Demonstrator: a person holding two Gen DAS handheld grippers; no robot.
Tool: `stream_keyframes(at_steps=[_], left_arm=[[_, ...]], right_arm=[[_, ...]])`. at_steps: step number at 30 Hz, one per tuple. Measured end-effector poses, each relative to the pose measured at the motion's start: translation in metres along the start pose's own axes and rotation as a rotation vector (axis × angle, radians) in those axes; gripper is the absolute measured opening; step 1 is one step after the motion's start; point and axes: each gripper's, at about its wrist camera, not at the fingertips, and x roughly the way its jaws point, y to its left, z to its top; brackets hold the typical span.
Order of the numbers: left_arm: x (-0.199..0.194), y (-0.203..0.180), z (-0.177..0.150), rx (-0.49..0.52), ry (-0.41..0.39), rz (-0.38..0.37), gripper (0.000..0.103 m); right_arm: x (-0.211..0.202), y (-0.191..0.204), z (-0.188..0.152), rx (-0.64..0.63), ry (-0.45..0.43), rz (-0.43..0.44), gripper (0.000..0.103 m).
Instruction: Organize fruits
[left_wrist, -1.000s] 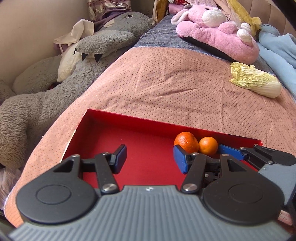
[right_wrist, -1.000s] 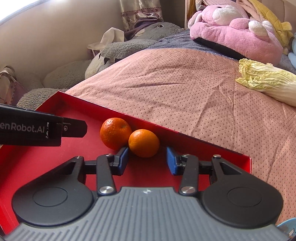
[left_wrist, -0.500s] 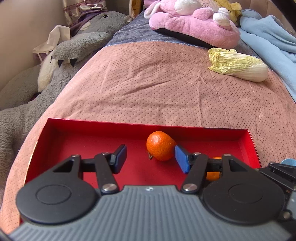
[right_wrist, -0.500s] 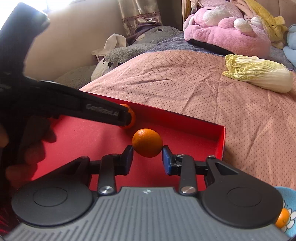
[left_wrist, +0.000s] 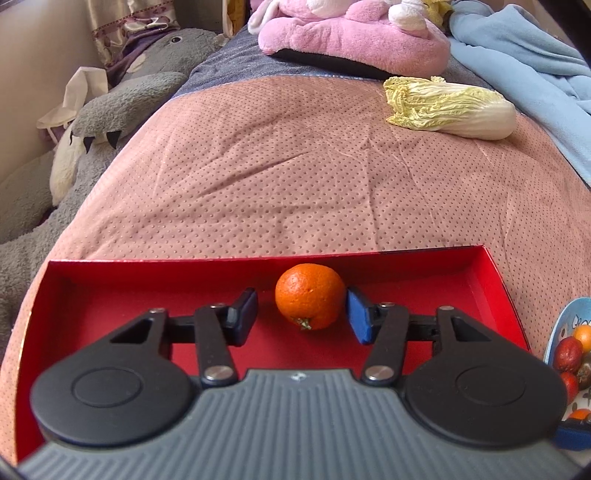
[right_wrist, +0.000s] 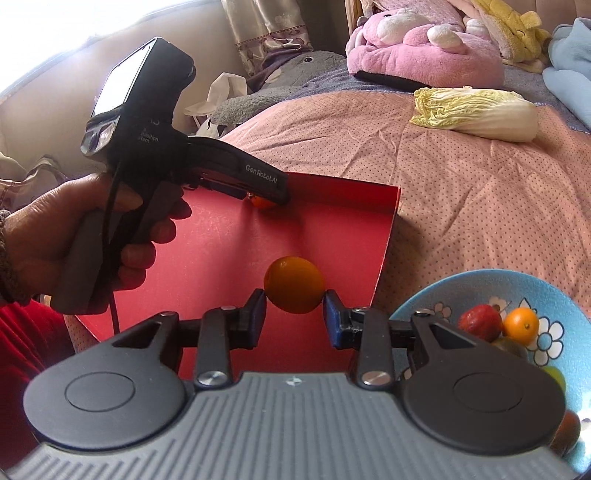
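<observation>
The round orange tangerine (left_wrist: 309, 301) lay between the left gripper's (left_wrist: 302, 314) closing jaws, nearer its right pad, while the right gripper (right_wrist: 294, 314) clamped a smaller orange fruit (right_wrist: 294, 284).

A bed (left_wrist: 295, 177) spread with a dotted salmon-pink cover fills the room, daylight glaring in from the upper left across a plain beige wall (right_wrist: 74, 85) and patterned curtain (right_wrist: 266, 26). Pink (left_wrist: 351, 33) and grey plush toys (left_wrist: 140, 96) crowd its head and side, beside a rumpled blue blanket (left_wrist: 524, 70).
</observation>
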Motion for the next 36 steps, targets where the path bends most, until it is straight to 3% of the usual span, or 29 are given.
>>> stream_keyframes(at_steps=[8, 16, 25, 36], left_arm=[[-0.01, -0.008, -0.014, 0.027, -0.037, 0.11, 0.042], [-0.045, 0.0, -0.027, -0.07, -0.06, 0.084, 0.042], [-0.076, -0.021, -0.049, -0.078, -0.089, 0.155, 0.042], [-0.095, -0.047, -0.069, -0.073, -0.108, 0.156, 0.042]], right_arm=[[-0.023, 0.005, -0.012, -0.008, -0.005, 0.006, 0.039], [-0.049, 0.011, -0.018, -0.016, -0.034, 0.012, 0.039], [-0.074, 0.005, -0.026, -0.01, -0.05, 0.008, 0.039], [-0.108, 0.0, -0.032, -0.029, -0.079, 0.0, 0.039]])
